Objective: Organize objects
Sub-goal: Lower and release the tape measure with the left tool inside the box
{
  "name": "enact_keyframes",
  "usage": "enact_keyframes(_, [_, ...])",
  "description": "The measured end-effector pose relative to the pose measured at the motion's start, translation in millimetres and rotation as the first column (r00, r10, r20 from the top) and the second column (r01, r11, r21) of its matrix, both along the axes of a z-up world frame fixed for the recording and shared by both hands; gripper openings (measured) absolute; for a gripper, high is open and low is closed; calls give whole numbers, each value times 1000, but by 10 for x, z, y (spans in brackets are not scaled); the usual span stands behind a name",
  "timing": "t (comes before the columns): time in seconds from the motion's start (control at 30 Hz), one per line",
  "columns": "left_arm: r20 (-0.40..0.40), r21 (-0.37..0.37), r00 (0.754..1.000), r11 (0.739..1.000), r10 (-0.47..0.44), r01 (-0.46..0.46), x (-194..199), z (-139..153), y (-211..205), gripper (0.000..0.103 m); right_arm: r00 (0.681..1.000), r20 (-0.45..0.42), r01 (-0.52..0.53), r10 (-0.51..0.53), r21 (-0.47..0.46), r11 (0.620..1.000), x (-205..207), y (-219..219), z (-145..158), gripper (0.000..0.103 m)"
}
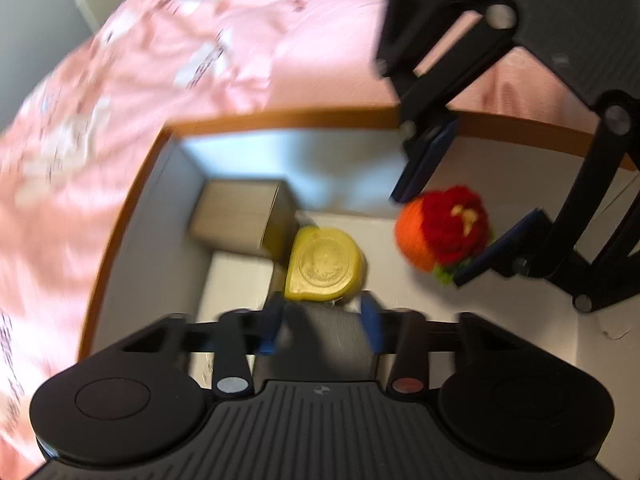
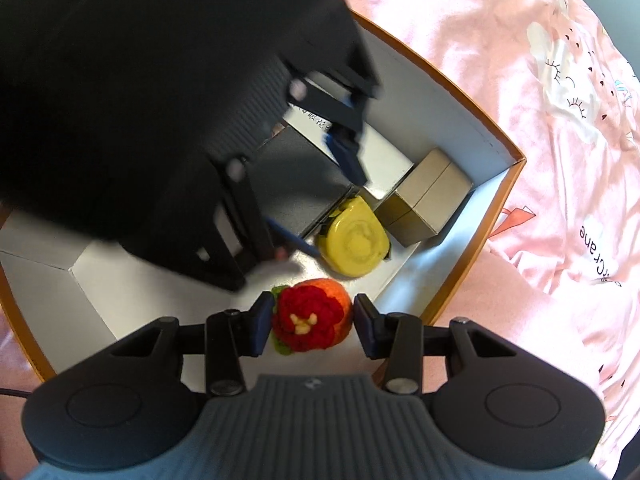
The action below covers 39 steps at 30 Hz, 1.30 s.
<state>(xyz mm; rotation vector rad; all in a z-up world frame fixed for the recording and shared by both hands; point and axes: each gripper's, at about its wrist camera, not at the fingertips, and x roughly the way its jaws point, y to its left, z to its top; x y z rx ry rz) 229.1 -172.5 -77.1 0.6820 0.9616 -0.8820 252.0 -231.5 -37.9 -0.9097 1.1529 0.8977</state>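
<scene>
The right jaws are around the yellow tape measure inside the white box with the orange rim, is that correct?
Not quite. The right gripper has its jaws around the red and orange crocheted flower ball, as the right wrist view shows. The yellow tape measure lies apart, inside the white box with the orange rim.

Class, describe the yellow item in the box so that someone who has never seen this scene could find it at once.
Start at the orange-rimmed box with white inner walls, resting on pink bedding. In its corner stands a small tan carton; the yellow item lies right beside it on the box floor. It is rounded, with a circular embossed face, unlike the square carton or the red-and-orange knitted ball.
</scene>
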Motion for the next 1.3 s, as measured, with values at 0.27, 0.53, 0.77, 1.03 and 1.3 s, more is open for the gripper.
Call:
enact_keyframes(0.27, [-60, -35, 993, 994, 98, -100, 124, -9, 14, 25, 1000, -9, -9, 9, -2, 1000, -40, -13, -20, 45])
enact_keyframes(0.53, [-22, 10, 993, 993, 117, -117, 91, 188, 287, 24, 1000, 11, -11, 11, -4, 1000, 76, 105, -63, 45])
enact_keyframes(0.77, [7, -13, 984, 984, 177, -177, 38, 314, 504, 24, 993, 45, -105, 110, -93, 990, 128, 193, -133, 45])
enact_keyframes(1.03, [15, -56, 972, 971, 233, -232, -1, 382, 724, 24, 989, 20, -142, 147, -140, 980, 116, 283, -285, 45])
enact_keyframes(1.3, [35, -84, 968, 965, 250, -247, -123, 445, 781, 24, 983, 47, -174, 179, -96, 980, 25, 252, -270, 45])
